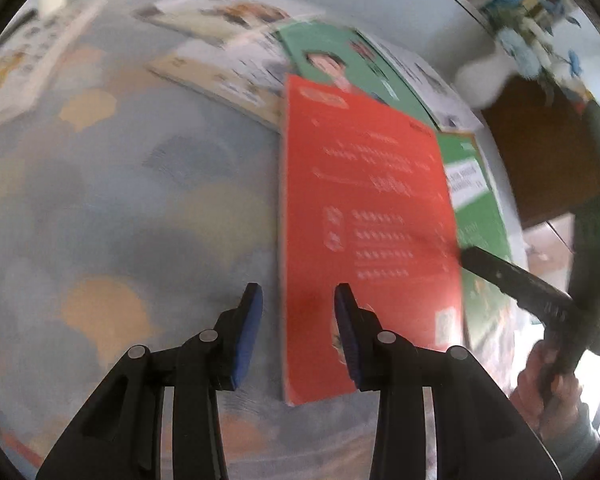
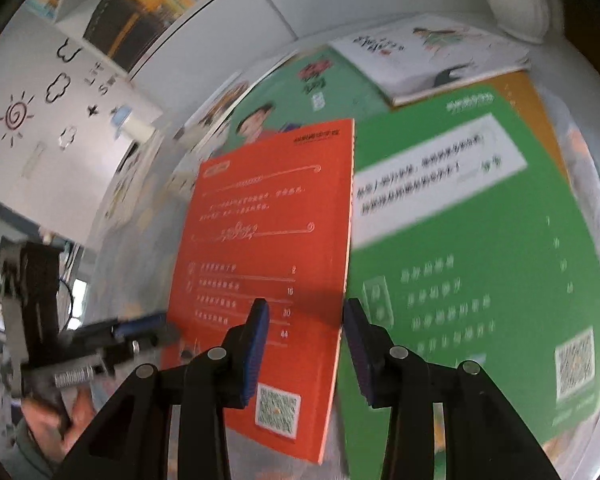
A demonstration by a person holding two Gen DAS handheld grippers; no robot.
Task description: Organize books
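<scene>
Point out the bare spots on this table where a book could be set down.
The widest bare stretch of patterned tablecloth lies left of the red book, bordered above by the white picture books and by another book at the far left edge. Right of the red book it is crowded: green books overlap with no cloth between.

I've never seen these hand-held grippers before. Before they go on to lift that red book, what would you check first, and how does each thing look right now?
1. Left gripper straddles the left edge of the red book: ok, one finger either side.
2. Right gripper straddles its right edge: ok.
3. Pads pressing on the cover: not ok, a gap shows in both views.
4. Red book free on top: ok, it overlaps the green book and nothing lies on it.
5. Book flat on the table: cannot tell; its right edge looks raised in the right wrist view.
6. Picture sharp enough to judge contact: not ok, both views are blurred.
</scene>
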